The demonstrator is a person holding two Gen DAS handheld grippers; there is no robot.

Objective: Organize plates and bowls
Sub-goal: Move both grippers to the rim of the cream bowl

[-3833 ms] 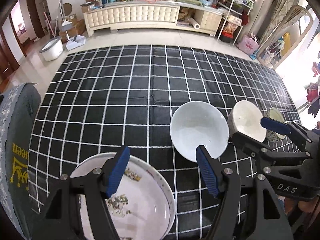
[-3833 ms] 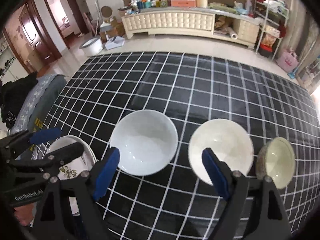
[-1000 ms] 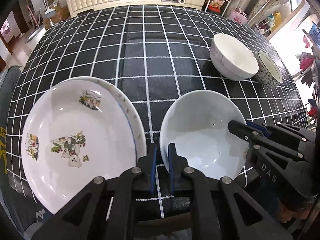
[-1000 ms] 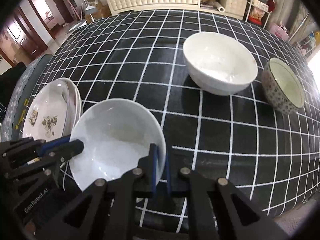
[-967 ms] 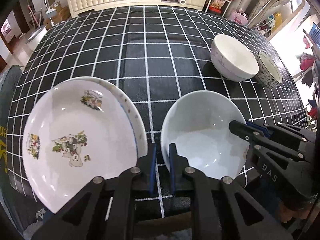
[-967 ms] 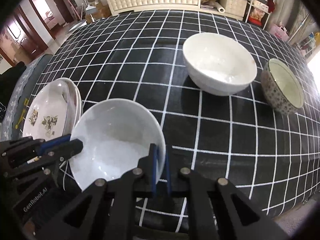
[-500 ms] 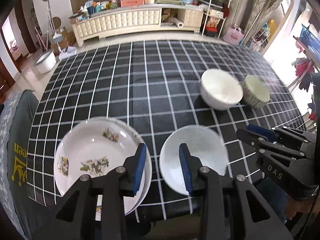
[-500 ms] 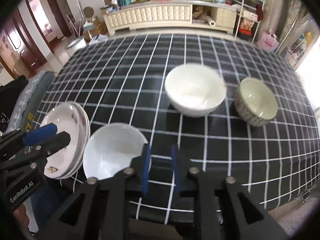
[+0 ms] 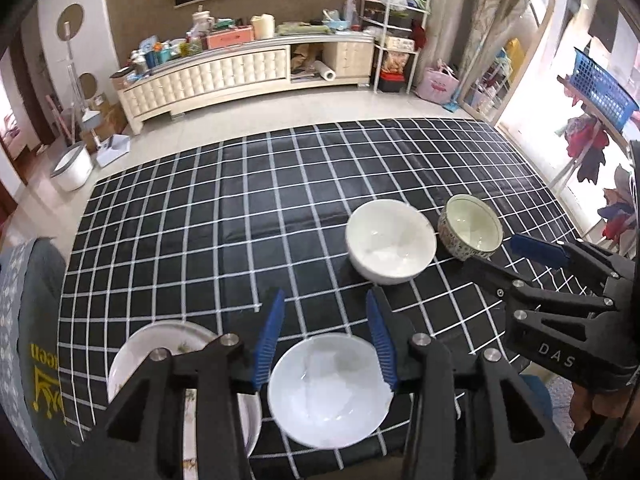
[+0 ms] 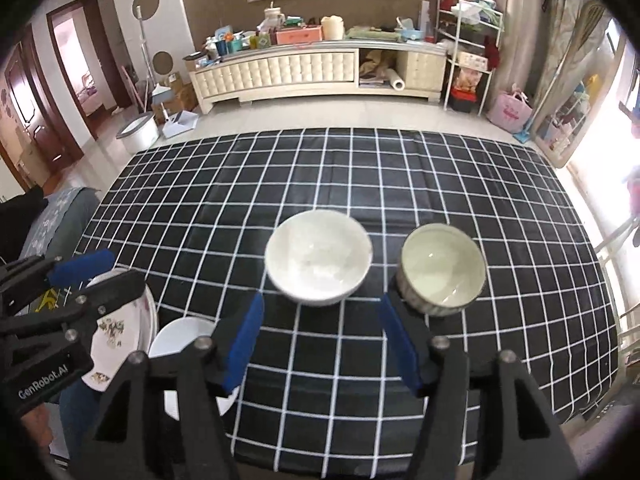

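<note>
A plain white bowl [image 9: 330,390] sits at the table's near edge, beside stacked flowered plates [image 9: 168,334]. My left gripper [image 9: 324,338] is open and empty, raised above this bowl. A second white bowl [image 9: 390,242] and a patterned bowl [image 9: 470,226] stand side by side at mid right. My right gripper [image 10: 320,344] is open and empty, raised in front of the white bowl [image 10: 318,256] and the patterned bowl [image 10: 442,274]. The near bowl [image 10: 182,338] and the plates [image 10: 120,330] show at lower left in the right wrist view.
The table wears a black cloth with a white grid [image 9: 280,200]. A grey cushioned chair [image 9: 28,320] stands at the left edge. A long cream cabinet [image 9: 224,72] with clutter stands across the floor beyond the table.
Both grippers let go of the near white bowl's rim, opened wide, and pulled back and up. The bowl now rests beside the plates.
</note>
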